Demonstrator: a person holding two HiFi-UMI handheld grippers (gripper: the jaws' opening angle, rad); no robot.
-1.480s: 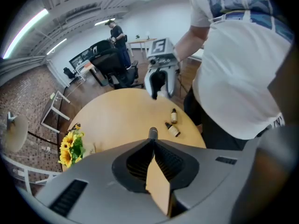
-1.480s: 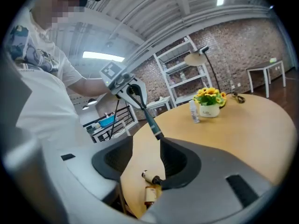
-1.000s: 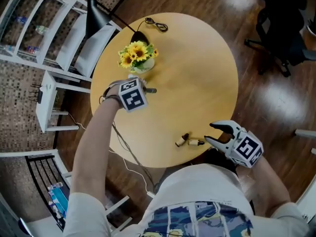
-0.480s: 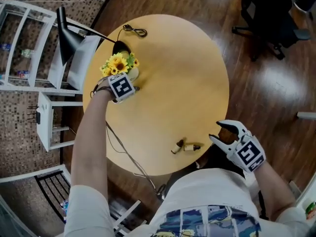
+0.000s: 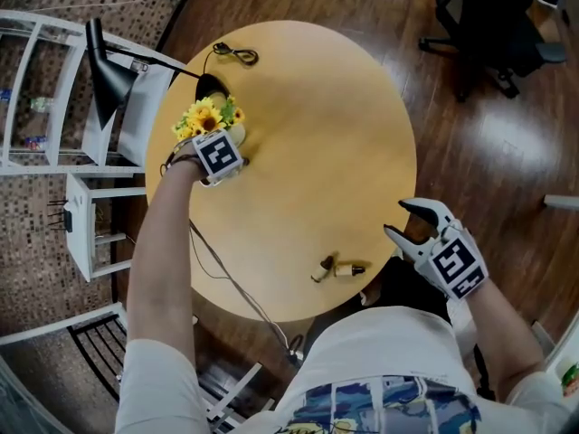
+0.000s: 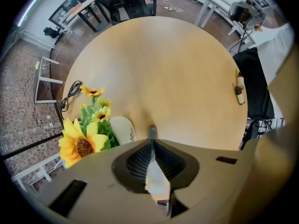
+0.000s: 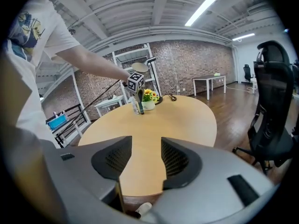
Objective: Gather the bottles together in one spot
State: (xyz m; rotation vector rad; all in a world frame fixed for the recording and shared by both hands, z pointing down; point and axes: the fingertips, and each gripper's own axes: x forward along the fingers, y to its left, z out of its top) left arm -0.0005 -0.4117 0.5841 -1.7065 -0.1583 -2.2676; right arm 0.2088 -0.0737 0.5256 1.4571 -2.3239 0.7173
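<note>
Bottles sit at two separate spots on the round tabletop [image 5: 317,134]. A pair of small bottles [image 5: 342,268] lies on its side close to the near edge, one brownish and one pale with a dark cap, end to end or almost touching. Well apart from them, by the far left edge, the left gripper [image 5: 222,163] points steeply down with its jaws clenched on a slim bottle [image 6: 156,181]. This bottle is pale, and its grey end pokes out just past the fingertips. Whether that end touches the wood cannot be told. It hangs just beside the white pot of sunflowers [image 5: 210,118], which stands near a black desk lamp [image 5: 107,70]. A coiled cable [image 5: 233,54] lies at the far edge. The right gripper [image 5: 398,220] is at the near right edge of the tabletop, off to the right of the lying pair and not touching them. Its jaws have just been opening and stand wide apart, with nothing between them but bare wood seen through the gap. In the right gripper view the pale end of one lying bottle shows just below that gripper's body. An office chair [image 7: 273,106] stands on the floor beyond the right edge.
</note>
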